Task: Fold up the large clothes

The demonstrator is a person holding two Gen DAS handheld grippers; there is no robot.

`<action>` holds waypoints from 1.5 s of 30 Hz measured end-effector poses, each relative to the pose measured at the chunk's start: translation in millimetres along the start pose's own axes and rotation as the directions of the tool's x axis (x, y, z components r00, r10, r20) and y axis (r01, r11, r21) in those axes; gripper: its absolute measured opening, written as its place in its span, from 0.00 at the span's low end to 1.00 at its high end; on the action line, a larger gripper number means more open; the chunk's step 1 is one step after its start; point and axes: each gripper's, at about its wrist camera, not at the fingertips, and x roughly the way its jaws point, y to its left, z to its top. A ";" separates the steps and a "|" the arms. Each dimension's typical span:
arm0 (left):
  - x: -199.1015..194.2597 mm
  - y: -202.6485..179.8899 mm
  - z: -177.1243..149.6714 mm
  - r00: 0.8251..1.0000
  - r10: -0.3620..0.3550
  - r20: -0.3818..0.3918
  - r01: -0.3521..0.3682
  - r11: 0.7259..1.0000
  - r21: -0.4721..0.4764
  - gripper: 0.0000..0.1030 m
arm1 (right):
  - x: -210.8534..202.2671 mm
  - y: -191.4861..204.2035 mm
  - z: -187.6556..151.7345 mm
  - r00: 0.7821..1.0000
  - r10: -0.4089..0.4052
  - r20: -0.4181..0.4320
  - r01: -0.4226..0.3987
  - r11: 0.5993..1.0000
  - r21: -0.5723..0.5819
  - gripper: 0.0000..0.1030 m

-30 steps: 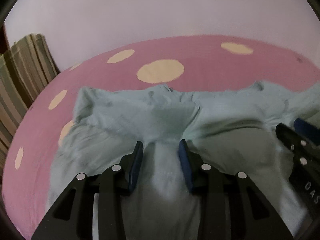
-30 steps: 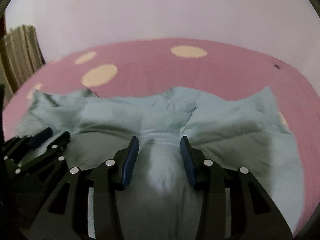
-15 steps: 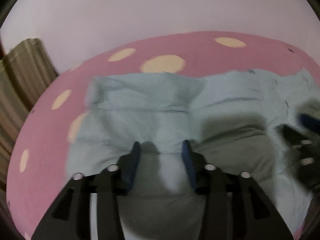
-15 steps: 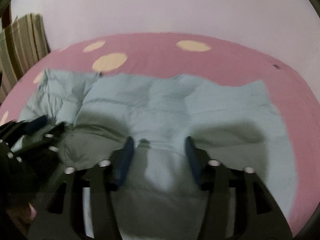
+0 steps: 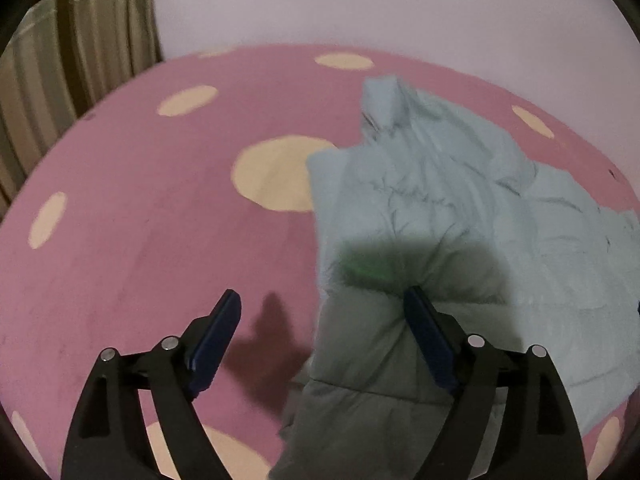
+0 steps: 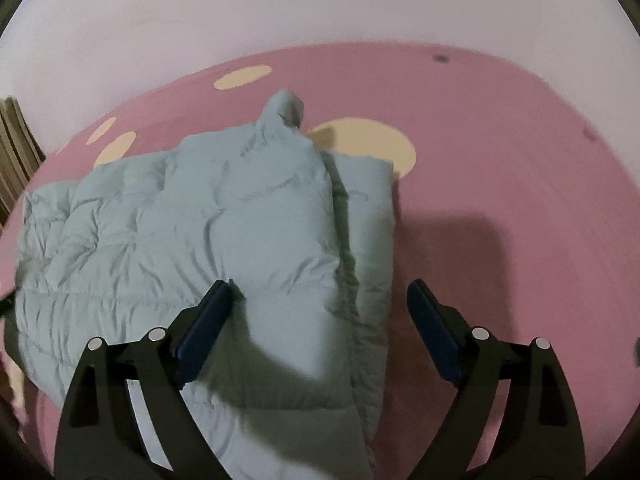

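Observation:
A pale blue-green puffy jacket (image 5: 448,216) lies folded on the pink spotted bed cover (image 5: 140,232). In the right wrist view the jacket (image 6: 200,232) fills the left half, its top layer folded over a lower one. My left gripper (image 5: 322,304) is open and empty above the jacket's left edge. My right gripper (image 6: 320,292) is open and empty above the jacket's right edge.
A striped curtain (image 5: 72,60) hangs at the far left. A white wall (image 5: 360,0) stands behind the bed. Pink cover (image 6: 520,220) with cream spots shows on each side of the jacket.
Both grippers held folds of the jacket and carried them forward. Both have now let go, opened wide and drawn back, and the jacket lies folded over.

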 end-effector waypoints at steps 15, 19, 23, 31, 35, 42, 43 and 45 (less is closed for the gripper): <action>18.2 -19.8 -2.2 0.987 -0.154 -0.054 0.157 0.986 0.050 0.18 | 14.3 26.9 -10.6 0.994 0.100 -0.046 -0.101 0.995 -0.018 0.22; 7.8 -19.0 -5.9 0.990 -0.137 -0.035 0.139 0.988 0.067 0.11 | 4.7 28.7 -15.7 0.993 0.112 -0.025 -0.112 0.994 -0.011 0.17; -2.3 -15.3 -11.4 0.993 -0.114 -0.026 0.115 0.991 0.069 0.10 | -2.9 32.2 -20.3 0.993 0.120 -0.019 -0.120 0.993 -0.008 0.15; -26.5 2.5 -33.5 0.998 -0.066 -0.010 0.067 0.995 0.072 0.09 | -21.9 44.6 -41.3 0.987 0.158 -0.030 -0.158 0.987 -0.011 0.15; -45.0 20.3 -51.4 0.997 -0.072 -0.014 0.072 0.997 0.038 0.09 | -36.6 48.7 -56.3 0.983 0.181 -0.036 -0.181 0.983 0.000 0.15; -79.0 45.7 -87.9 0.997 -0.077 -0.026 0.077 0.997 0.014 0.09 | -71.0 54.1 -97.5 0.976 0.211 -0.054 -0.211 0.977 0.006 0.14; -84.9 49.6 -95.4 0.996 -0.079 -0.030 0.079 0.997 0.012 0.09 | -75.1 54.0 -101.7 0.975 0.214 -0.056 -0.214 0.977 0.007 0.14; -96.7 56.4 -110.1 0.996 -0.085 -0.036 0.086 0.996 0.008 0.09 | -88.4 52.0 -116.3 0.972 0.228 -0.062 -0.227 0.974 0.014 0.14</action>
